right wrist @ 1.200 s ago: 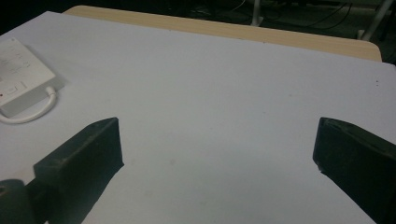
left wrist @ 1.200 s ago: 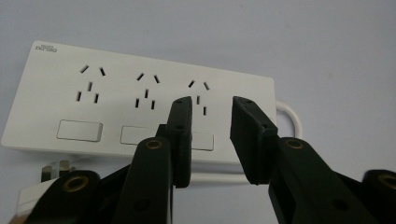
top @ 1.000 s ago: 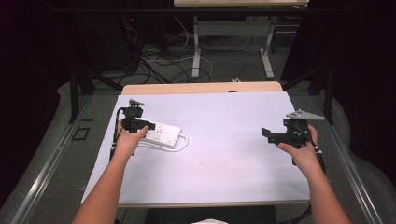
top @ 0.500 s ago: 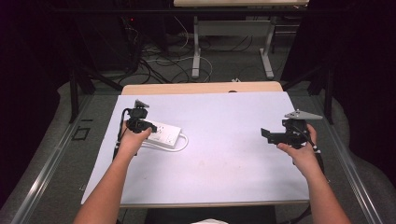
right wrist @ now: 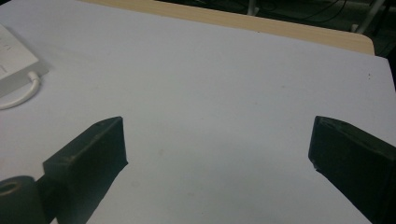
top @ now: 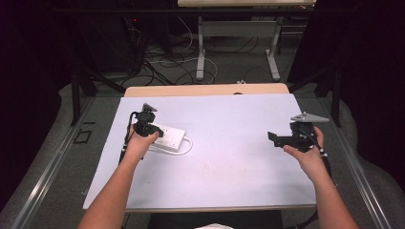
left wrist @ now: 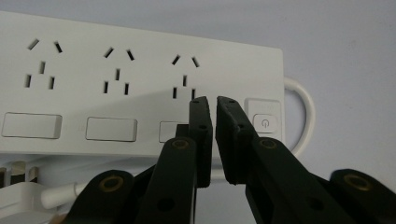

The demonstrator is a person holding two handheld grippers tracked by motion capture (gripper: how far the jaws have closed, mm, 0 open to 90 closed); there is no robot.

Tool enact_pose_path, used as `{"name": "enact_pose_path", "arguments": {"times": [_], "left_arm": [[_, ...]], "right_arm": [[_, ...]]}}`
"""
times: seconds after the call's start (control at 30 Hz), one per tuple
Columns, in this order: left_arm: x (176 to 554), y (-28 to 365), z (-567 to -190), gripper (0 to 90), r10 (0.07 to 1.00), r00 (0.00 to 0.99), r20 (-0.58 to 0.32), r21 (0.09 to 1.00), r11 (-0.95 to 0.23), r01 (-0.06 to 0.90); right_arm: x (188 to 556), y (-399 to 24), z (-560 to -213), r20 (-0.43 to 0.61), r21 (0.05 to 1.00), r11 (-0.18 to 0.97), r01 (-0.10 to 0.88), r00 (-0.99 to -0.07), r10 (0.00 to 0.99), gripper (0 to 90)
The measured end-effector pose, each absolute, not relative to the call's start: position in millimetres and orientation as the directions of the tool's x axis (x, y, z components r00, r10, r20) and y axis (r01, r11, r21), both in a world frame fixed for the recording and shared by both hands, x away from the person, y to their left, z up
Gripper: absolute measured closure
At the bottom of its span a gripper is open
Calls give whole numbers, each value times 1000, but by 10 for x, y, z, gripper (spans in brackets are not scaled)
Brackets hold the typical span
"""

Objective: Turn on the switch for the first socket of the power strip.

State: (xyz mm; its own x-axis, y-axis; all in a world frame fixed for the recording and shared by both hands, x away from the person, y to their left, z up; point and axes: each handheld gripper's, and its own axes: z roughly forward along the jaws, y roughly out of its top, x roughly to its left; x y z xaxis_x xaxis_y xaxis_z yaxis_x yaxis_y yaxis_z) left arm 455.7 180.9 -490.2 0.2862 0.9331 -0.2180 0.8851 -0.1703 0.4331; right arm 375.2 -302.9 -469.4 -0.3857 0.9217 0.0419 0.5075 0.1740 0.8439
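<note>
Since the earlier frame the left gripper [left wrist: 214, 105] has been closing its jaws, and they now stand all but together with nothing between them, their tips poised over the white power strip [top: 168, 137]. Seen from above, the left gripper [top: 144, 125] has barely shifted, resting over the strip's left half, while the right gripper [top: 293, 138] has kept its station well to the right of the strip.

The power strip [left wrist: 140, 88] lies flat on the pale table [top: 229, 162], socket face up, with its white cable [left wrist: 306, 112] looping out of the end nearest the power button [left wrist: 265, 122]. The narrowed jaw tips sit just beside that button, over a small rectangular switch (partly hidden behind them). Bringing the jaws together probably serves to form a single blunt point, suited to pressing a switch rather than gripping; whether the tips touch the surface cannot be told.

The right gripper [right wrist: 217, 144] holds its jaws wide apart over bare table, empty, with the strip's corner [right wrist: 14, 60] well off to its left, presumably waiting clear of the work.
</note>
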Motion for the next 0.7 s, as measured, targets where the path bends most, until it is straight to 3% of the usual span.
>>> {"name": "enact_pose_path", "arguments": {"times": [0.7], "left_arm": [[4587, 1738, -5029, 865, 936, 294, -195, 399, -198, 895]], "right_arm": [[3754, -3032, -4694, 56, 842, 168, 513, -393, 918, 35]]}}
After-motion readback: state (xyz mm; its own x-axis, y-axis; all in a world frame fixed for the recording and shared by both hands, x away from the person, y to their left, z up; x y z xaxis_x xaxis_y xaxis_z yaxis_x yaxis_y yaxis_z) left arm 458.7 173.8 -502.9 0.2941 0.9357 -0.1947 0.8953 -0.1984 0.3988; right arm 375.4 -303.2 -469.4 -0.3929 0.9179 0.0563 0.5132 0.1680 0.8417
